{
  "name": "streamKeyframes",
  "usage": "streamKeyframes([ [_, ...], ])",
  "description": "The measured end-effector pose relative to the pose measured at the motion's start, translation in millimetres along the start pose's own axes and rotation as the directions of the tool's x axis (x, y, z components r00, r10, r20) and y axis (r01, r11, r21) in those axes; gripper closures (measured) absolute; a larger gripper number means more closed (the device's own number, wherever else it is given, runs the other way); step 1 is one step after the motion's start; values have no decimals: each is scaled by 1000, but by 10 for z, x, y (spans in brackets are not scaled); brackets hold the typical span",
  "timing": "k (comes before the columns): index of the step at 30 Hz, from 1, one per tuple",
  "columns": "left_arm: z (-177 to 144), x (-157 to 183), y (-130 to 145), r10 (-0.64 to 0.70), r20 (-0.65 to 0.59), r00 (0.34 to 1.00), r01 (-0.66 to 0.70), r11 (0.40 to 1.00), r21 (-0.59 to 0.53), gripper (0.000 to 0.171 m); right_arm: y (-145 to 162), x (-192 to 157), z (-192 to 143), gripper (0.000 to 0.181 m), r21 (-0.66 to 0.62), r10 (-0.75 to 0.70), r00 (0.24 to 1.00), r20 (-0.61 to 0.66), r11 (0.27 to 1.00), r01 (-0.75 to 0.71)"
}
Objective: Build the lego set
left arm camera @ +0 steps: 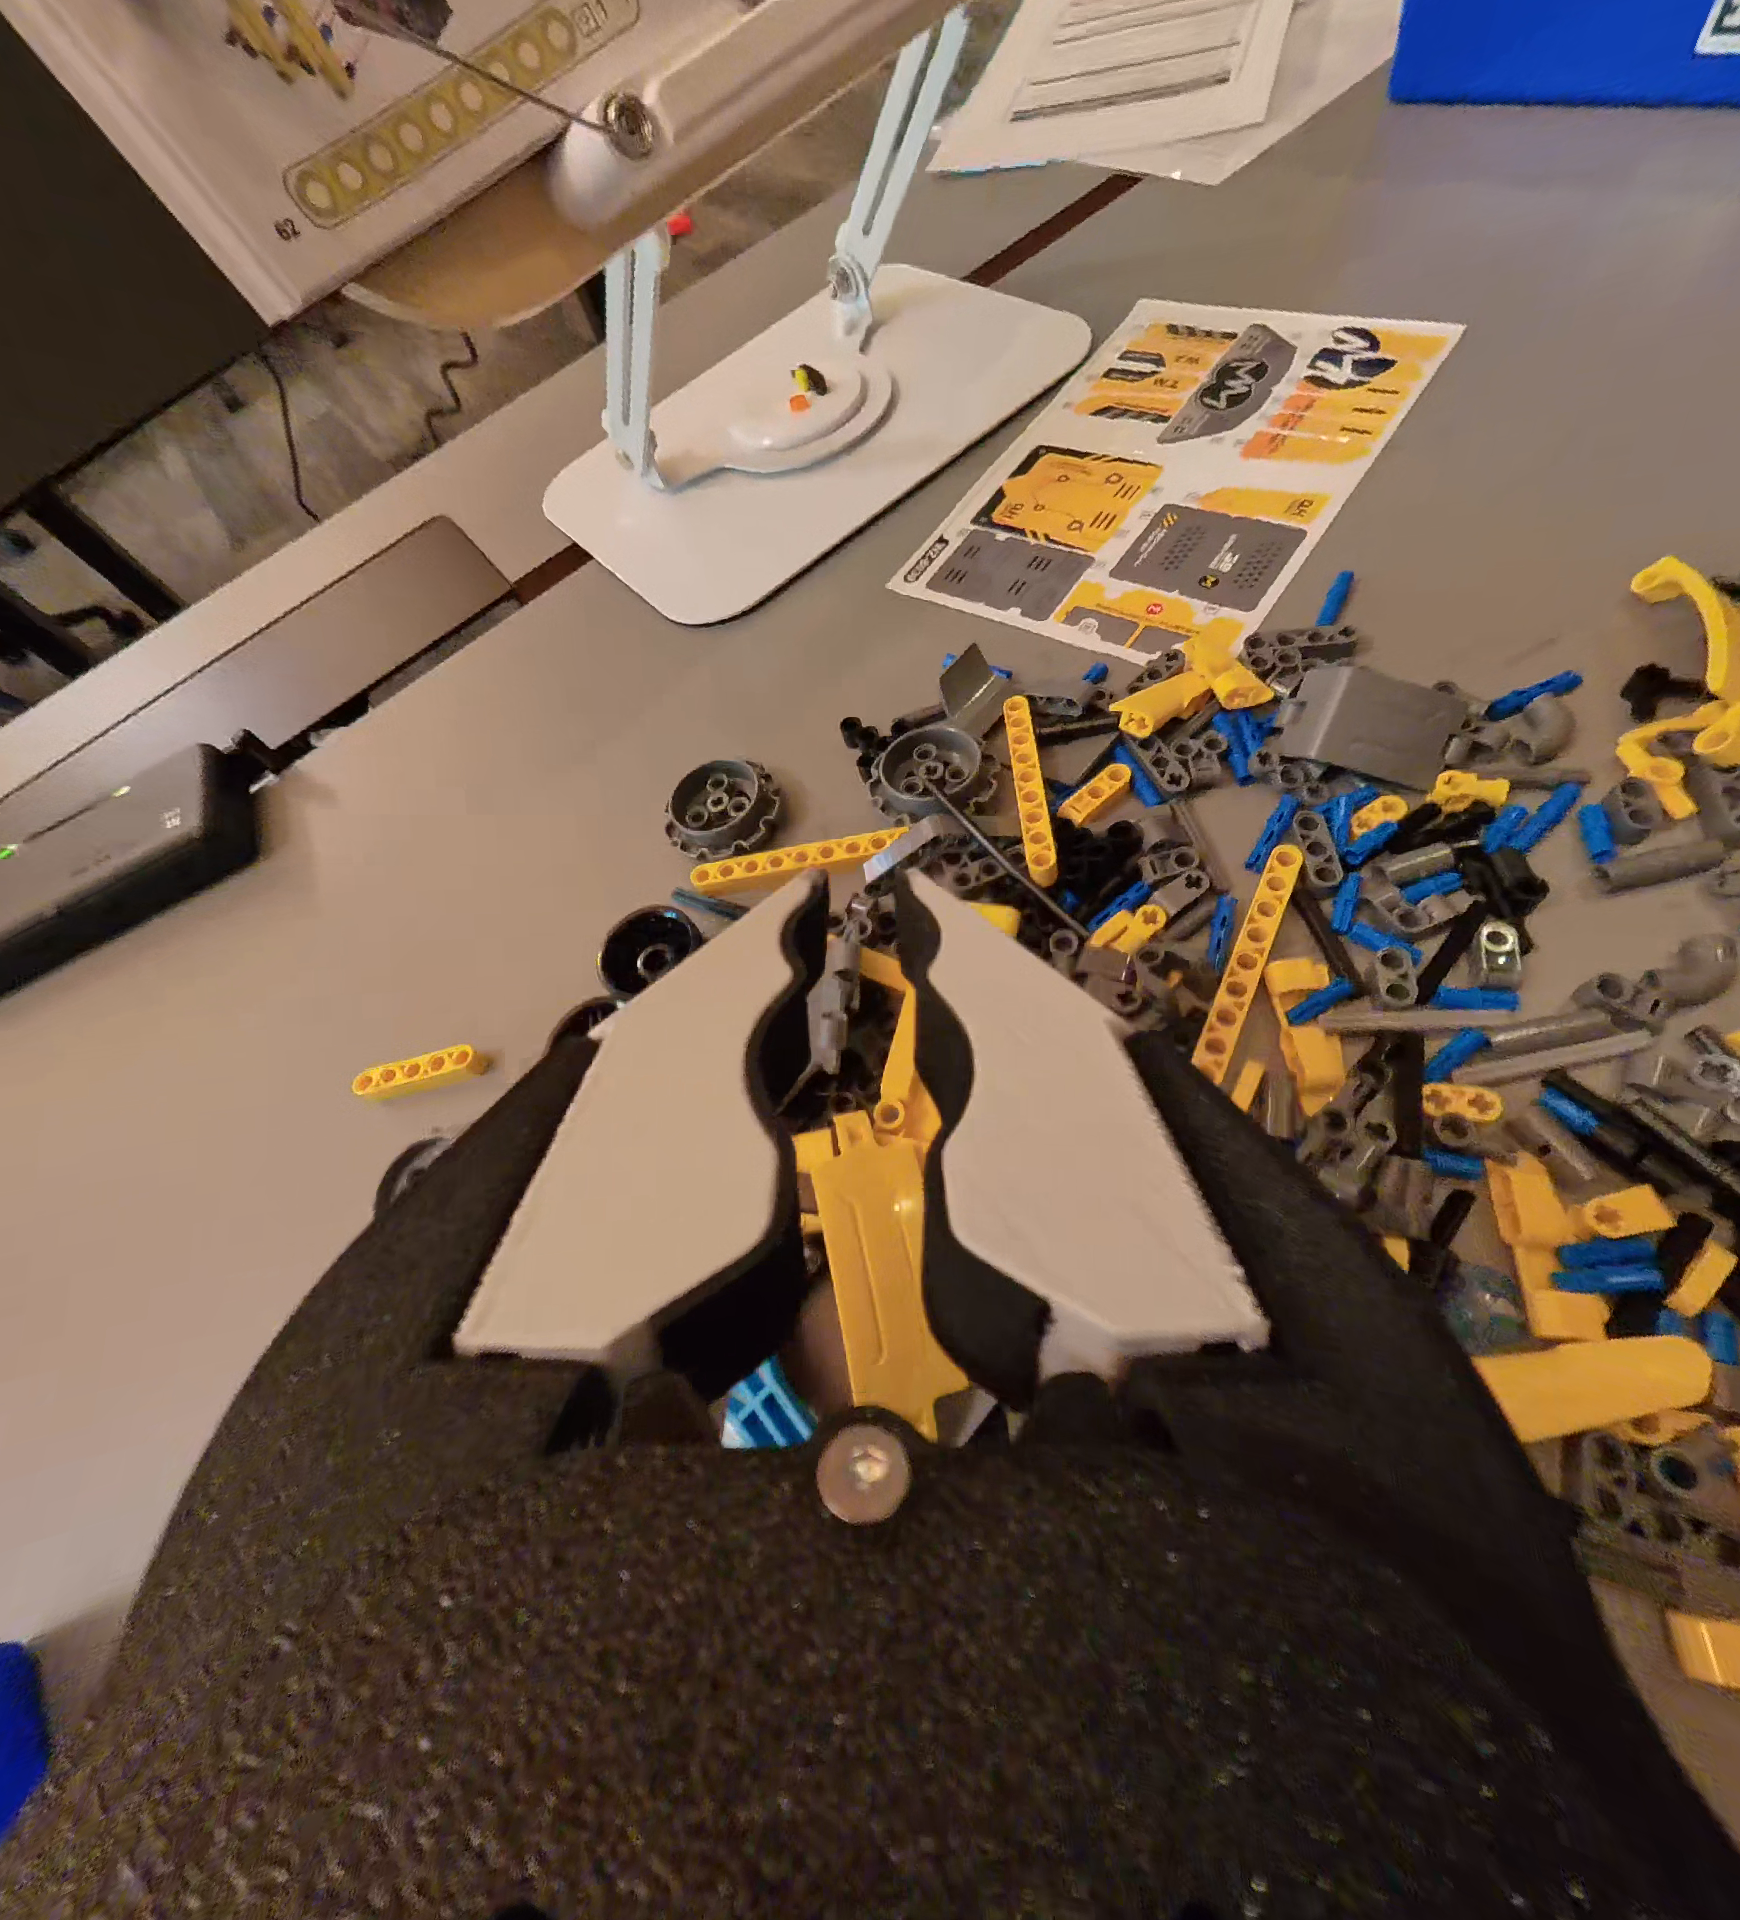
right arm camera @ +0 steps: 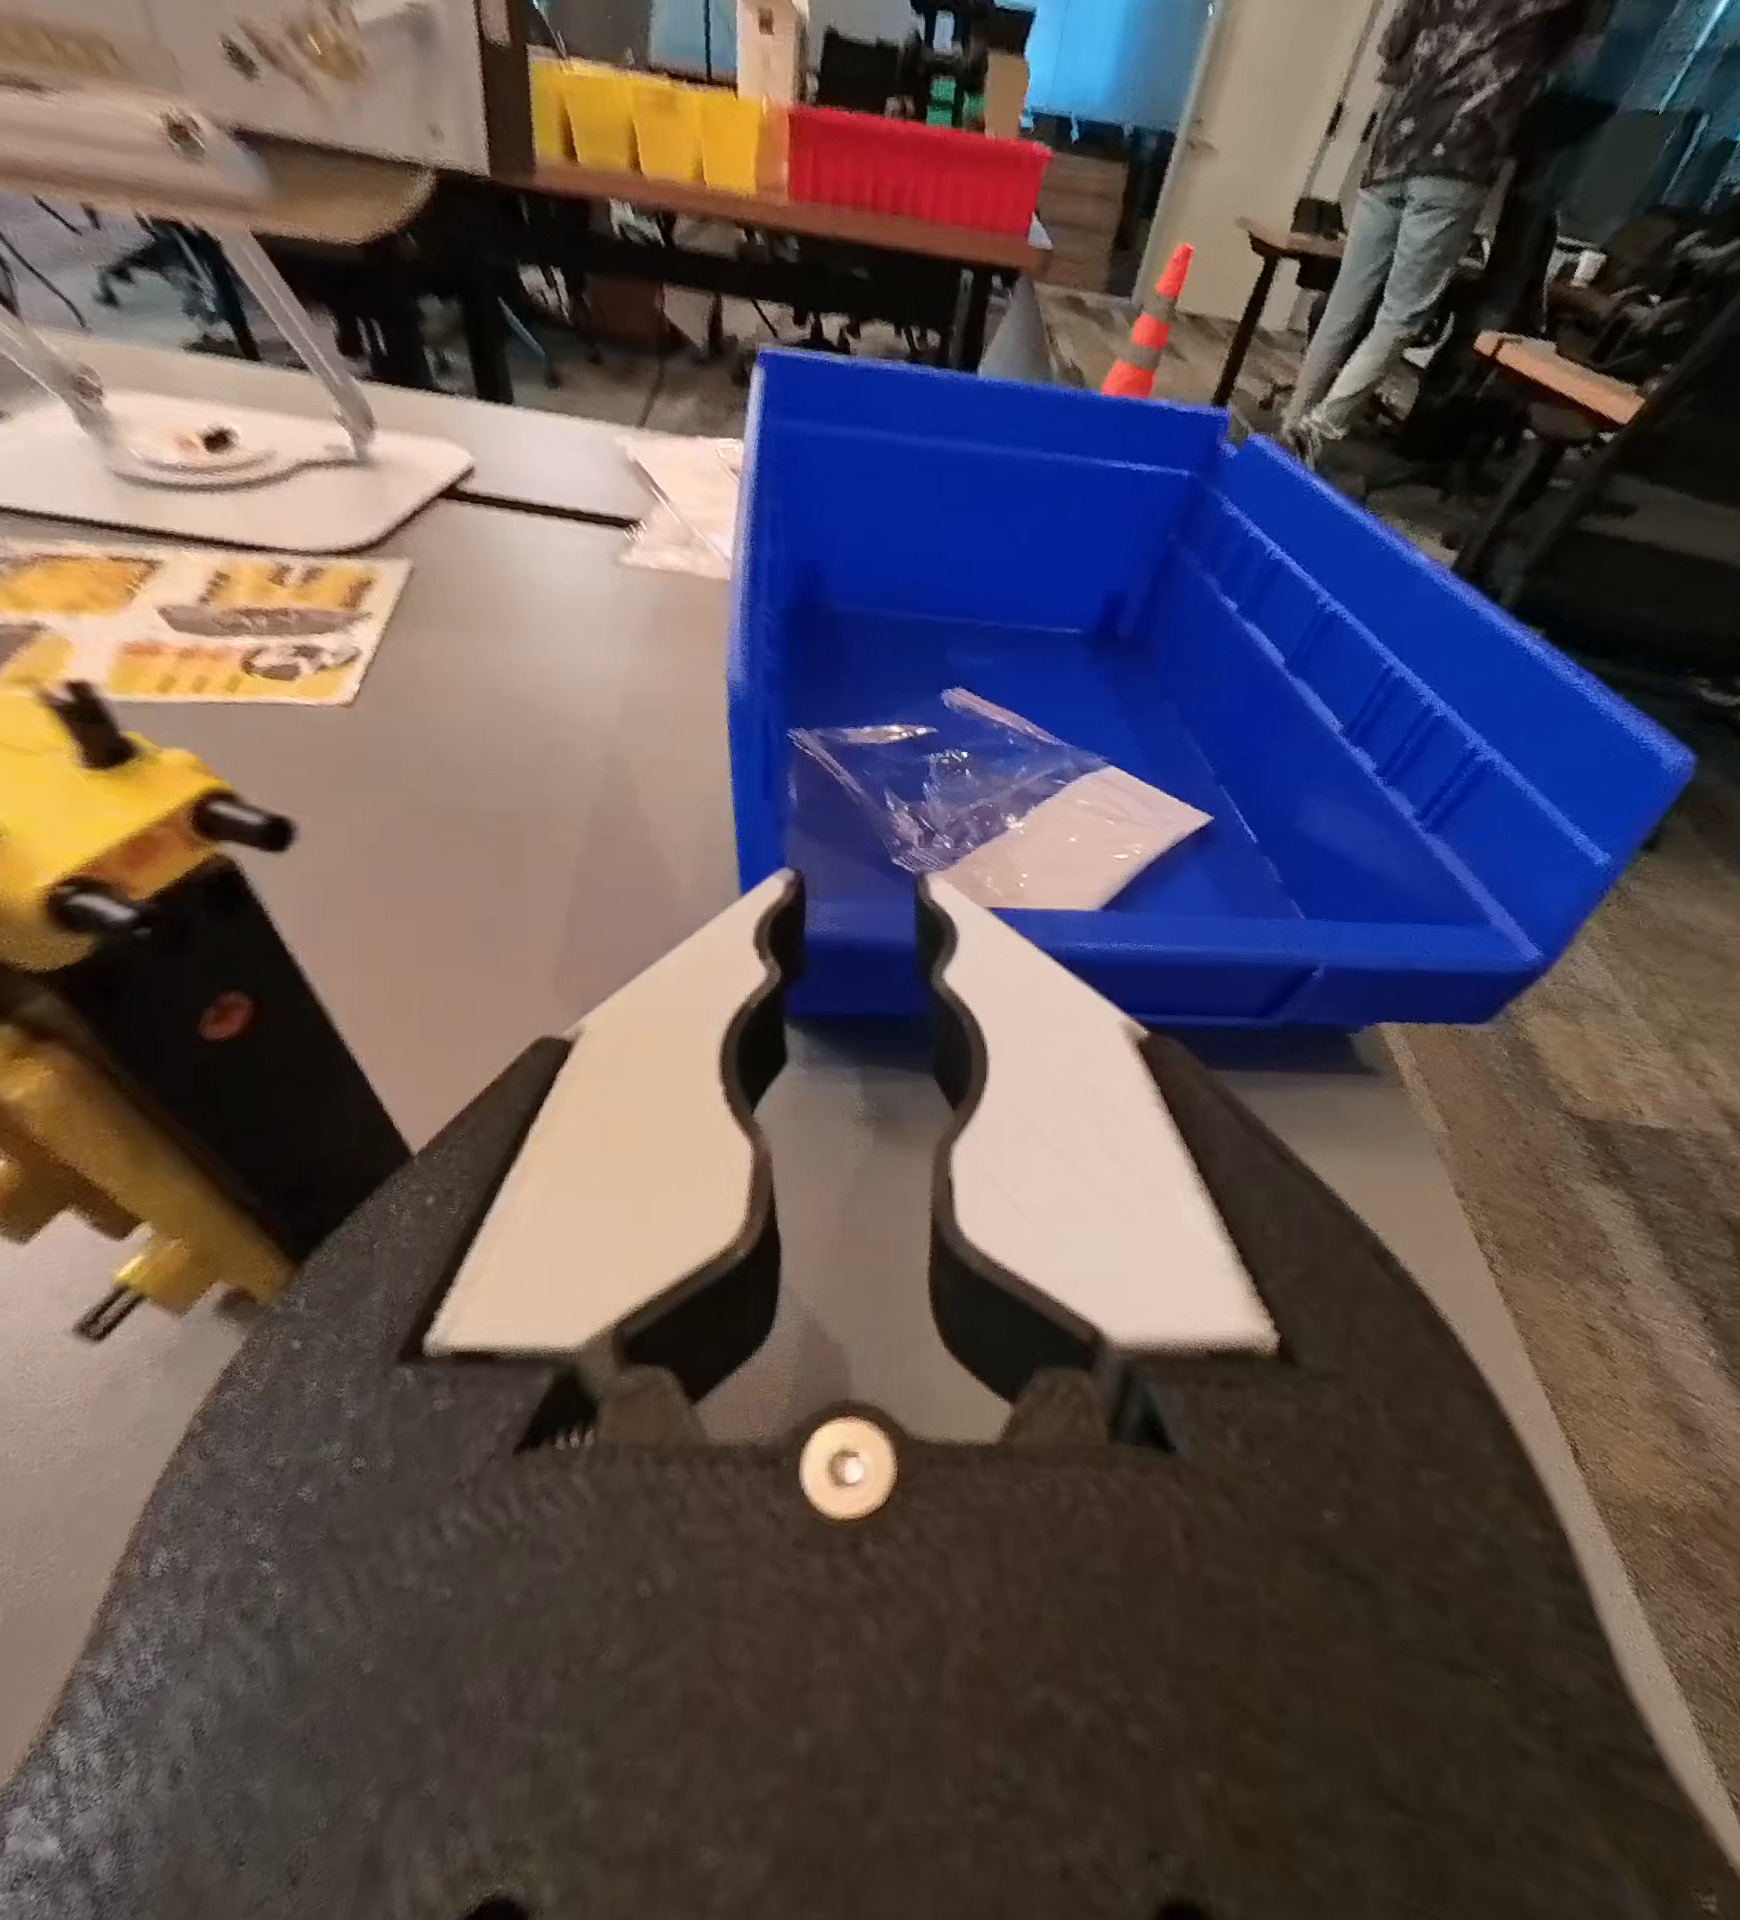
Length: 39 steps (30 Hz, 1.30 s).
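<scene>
My left gripper [left arm camera: 864, 896] is shut on a yellow, grey and black building-block assembly [left arm camera: 871, 1247], which sits between its fingers above the grey table [left arm camera: 222, 1299]. A big pile of loose yellow, blue, grey and black parts [left arm camera: 1385, 935] lies just to its right. My right gripper [right arm camera: 860, 891] is open with nothing between its fingers, and it hovers over the table in front of a blue bin [right arm camera: 1365, 727]. The bin holds a clear plastic bag [right arm camera: 991, 800]. A blurred yellow and black assembly [right arm camera: 66, 935] shows at the left of the right wrist view.
A sticker sheet [left arm camera: 1188, 478], a white stand base [left arm camera: 814, 447] carrying an instruction booklet [left arm camera: 378, 114], a black box [left arm camera: 87, 873], a short yellow beam [left arm camera: 419, 1070] and a grey wheel hub [left arm camera: 724, 805] are on the table. The table edge [right arm camera: 1448, 1195] runs right of the bin. A person [right arm camera: 1406, 208] and an orange cone [right arm camera: 1152, 332] are far back. One gripper's finger ends stand about 50 cm off the other's.
</scene>
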<state>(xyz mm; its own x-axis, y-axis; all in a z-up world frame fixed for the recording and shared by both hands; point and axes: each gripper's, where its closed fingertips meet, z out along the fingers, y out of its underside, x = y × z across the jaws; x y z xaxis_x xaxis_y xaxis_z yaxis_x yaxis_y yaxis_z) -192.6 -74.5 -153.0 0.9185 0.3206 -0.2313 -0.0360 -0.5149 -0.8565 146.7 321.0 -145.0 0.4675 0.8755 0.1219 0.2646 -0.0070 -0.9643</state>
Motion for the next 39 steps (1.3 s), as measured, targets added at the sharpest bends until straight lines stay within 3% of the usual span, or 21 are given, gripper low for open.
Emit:
streamKeyframes([
  [6,-76,65,12,-102,-82,991,106,993,47,162,-42,-155,-200,161,61,29,999,33,998,-31],
  [10,-82,63,47,-93,-101,990,100,993,61,162,-60,-288,-270,161,82,-69,998,4,994,69],
  [17,-94,118,52,-111,-157,981,122,991,61,162,136,-406,-87,161,-72,-237,971,-15,969,235],
  [26,-85,220,61,-97,-193,976,107,993,44,162,148,-366,-55,161,-78,-198,980,9,977,198],
  [30,-134,240,18,-74,-188,979,84,995,46,162,213,-251,-21,162,-122,-258,966,-32,960,252],
  [34,-170,226,-10,-59,-174,983,71,996,63,162,330,-282,48,162,-194,-278,960,0,942,273],
  [39,-161,269,-6,-66,-198,978,79,995,63,162,364,-367,81,162,-198,-237,968,84,948,249],
])
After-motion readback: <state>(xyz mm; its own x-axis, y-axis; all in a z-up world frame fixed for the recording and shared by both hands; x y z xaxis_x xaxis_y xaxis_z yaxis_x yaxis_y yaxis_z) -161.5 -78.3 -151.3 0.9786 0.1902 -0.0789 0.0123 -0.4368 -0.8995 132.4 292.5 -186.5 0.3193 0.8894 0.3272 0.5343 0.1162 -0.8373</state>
